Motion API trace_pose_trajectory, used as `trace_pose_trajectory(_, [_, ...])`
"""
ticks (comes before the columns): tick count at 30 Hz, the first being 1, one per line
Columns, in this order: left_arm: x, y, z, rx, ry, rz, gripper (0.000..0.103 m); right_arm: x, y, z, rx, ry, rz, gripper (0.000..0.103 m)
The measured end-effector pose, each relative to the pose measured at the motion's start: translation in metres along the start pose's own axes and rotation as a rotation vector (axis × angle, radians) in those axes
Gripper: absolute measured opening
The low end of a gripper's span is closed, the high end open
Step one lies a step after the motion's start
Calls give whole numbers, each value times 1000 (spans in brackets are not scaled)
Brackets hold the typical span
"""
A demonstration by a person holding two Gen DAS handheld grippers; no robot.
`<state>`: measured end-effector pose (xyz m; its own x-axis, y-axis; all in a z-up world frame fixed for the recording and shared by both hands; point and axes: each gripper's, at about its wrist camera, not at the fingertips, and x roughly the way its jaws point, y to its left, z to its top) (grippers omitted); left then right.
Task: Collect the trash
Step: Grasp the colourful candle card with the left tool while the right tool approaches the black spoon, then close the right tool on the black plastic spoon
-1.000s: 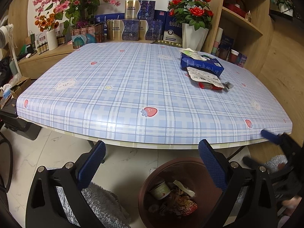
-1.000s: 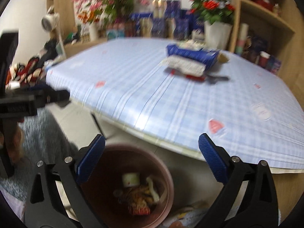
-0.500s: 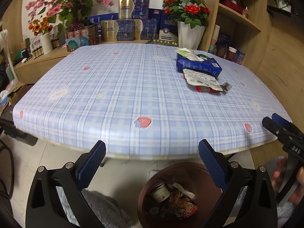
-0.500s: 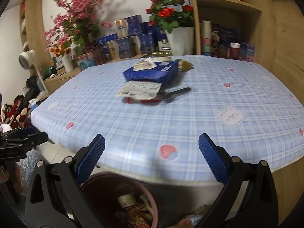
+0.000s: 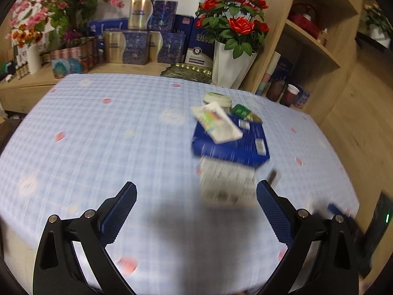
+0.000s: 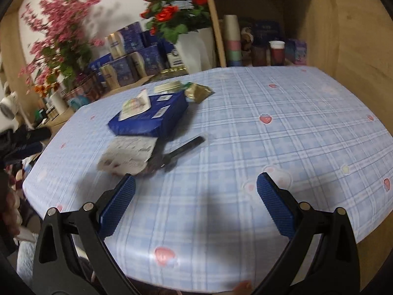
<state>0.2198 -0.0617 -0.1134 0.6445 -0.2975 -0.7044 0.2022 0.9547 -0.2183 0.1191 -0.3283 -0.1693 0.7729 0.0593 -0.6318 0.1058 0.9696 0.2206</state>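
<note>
The bench, under a blue checked cloth, fills both views, with shelves and flower vases along its far side. The trash lies in one cluster toward the far right part of the bench: a blue box with a white wrapper on top, a white printed packet against its near edge, a dark thin strip to the right of that packet, and a round lid and a gold-green sachet at the far end.

From the left tool, fingers wide apart and empty, the printed packet lies straight ahead and slightly right, just beyond the tips; it looks the nearer arm. From the right tool, also wide and empty, the packet sits ahead to the left, the strip's long axis running near-left to far-right.

Open cloth surrounds the cluster, so the approach seems unhindered; the near bench edge is close below both tools.
</note>
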Motion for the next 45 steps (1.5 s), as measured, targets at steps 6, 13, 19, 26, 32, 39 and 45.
trace_pose_trajectory(6, [77,-13,57,-89,73,-38,93,26,-11,17,25,17,-18,97])
trace_pose_trajectory(13, [144,-8,83,-216,168,-14,91,51,-28,32,52,49,-16,97])
trace_pose_trajectory(19, [177,-4,86,-249,231,-9,79,59,-33,40,48,63,-14,97])
trace_pose_trajectory(26, [167,4,81,-235,260,-48,42,58,-28,42,45,73,1,97])
trace_pose_trajectory(32, [125,15,76,-180,217,-94,41,60,-12,43,43,92,33,97])
trace_pose_trajectory(39, [67,26,66,-105,119,-121,39,68,9,37,16,136,46,97])
trace_pose_trajectory(45, [42,41,46,-132,88,-140,38,87,5,37,131,229,42,78])
